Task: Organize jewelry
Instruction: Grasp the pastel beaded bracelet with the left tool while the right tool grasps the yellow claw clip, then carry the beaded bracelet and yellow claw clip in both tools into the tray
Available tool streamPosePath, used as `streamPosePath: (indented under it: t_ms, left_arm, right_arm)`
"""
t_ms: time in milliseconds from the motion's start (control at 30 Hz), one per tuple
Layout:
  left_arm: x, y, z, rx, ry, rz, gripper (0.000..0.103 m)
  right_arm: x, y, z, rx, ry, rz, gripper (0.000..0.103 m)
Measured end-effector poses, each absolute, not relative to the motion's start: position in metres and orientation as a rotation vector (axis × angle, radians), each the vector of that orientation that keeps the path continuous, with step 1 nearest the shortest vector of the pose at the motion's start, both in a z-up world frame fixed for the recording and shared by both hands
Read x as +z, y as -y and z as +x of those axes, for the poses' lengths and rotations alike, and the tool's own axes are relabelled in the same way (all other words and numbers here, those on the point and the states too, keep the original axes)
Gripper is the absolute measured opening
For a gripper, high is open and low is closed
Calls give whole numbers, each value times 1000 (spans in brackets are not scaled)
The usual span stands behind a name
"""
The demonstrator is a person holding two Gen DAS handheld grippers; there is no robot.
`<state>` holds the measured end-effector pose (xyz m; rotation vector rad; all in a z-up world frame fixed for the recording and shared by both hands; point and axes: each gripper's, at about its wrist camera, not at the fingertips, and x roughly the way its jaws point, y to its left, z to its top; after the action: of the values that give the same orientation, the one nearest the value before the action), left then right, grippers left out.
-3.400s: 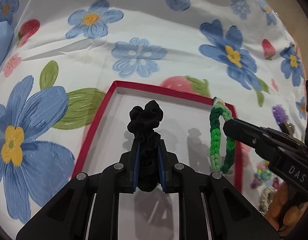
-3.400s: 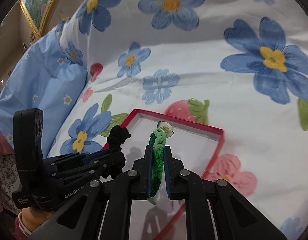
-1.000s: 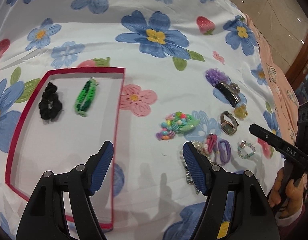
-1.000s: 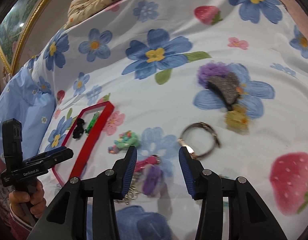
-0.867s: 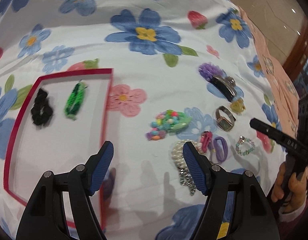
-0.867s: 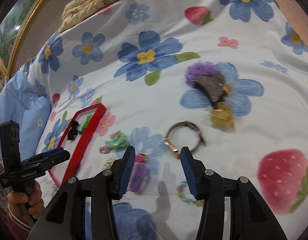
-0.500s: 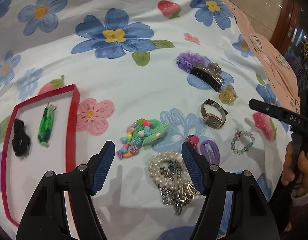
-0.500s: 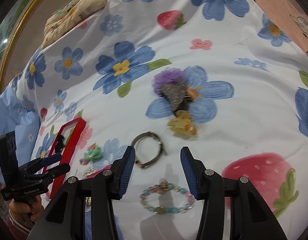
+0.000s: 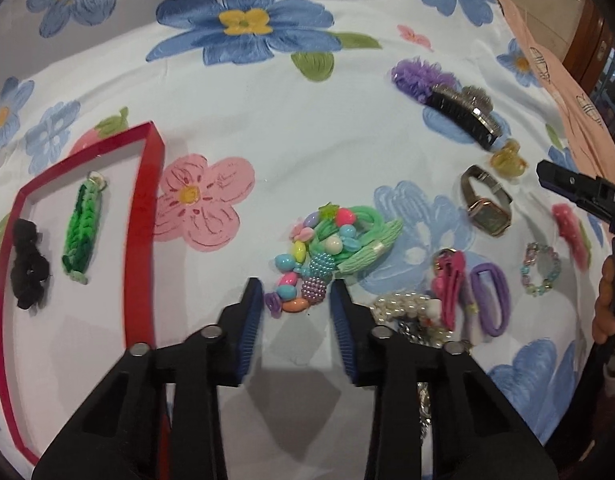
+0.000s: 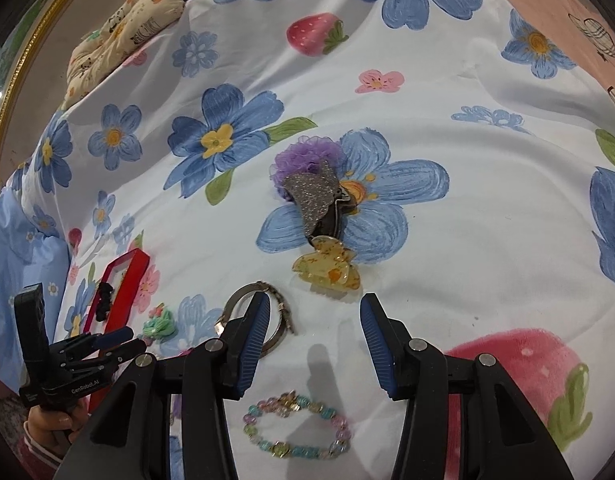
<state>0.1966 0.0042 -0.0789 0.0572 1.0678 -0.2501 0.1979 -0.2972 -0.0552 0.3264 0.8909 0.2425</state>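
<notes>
A red-rimmed tray (image 9: 145,184) at the left holds a black scrunchie (image 9: 29,270) and a green braided bracelet (image 9: 83,226). My left gripper (image 9: 295,300) is open, its fingertips on either side of the near end of a colourful bead and green hair-tie cluster (image 9: 327,246). My right gripper (image 10: 313,320) is open and empty, just short of a yellow claw clip (image 10: 327,266), with a pastel bead bracelet (image 10: 297,426) below it and a watch (image 10: 249,314) at its left finger.
On the flowered bedsheet lie a pearl and chain pile (image 9: 411,314), pink clips (image 9: 449,280), a purple hair tie (image 9: 489,298), a watch (image 9: 485,206), a glitter claw clip on a purple scrunchie (image 10: 315,188). A patterned pillow (image 10: 123,28) lies far back.
Both grippers let go of the scrunchie and green bracelet in the tray and moved right. The left one has narrowed around the bead cluster; the right one neared the yellow clip.
</notes>
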Motion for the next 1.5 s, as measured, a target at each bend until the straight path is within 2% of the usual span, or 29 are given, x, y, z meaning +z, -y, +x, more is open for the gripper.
streamPosePath:
  t_ms: [200,333,367,467,500,533,900,1500]
  left_arm:
    - [-83,-3,197,-279,-1059,48,17]
    - [-81,-8,194,-296,-1051,5,16]
    - [-79,-10,193,-302,-1050,-7,11]
    - [-74,-12,191,-310,-1036,-34,11]
    - [-70,-13,189,-312,-1027,-41,11]
    - [-68,-14,187,-315,-1020,-47,11]
    - [-30,-35,166,-317,-925,-139,11]
    - [-3,-126,121,-161,-834,-273,11]
  right_arm:
    - [-68,296,217,212,-911,317,49]
    - [-75,289,229,214,-917,302,49]
    - [-77,287,232,214,-919,295,48]
    - [-78,279,234,212,-912,251,45]
    - [-77,277,234,207,-905,236,33]
    - [-75,276,232,206,-900,226,32]
    - [-52,268,203,281,-850,268,32]
    - [-24,154,181,568,-849,235,32]
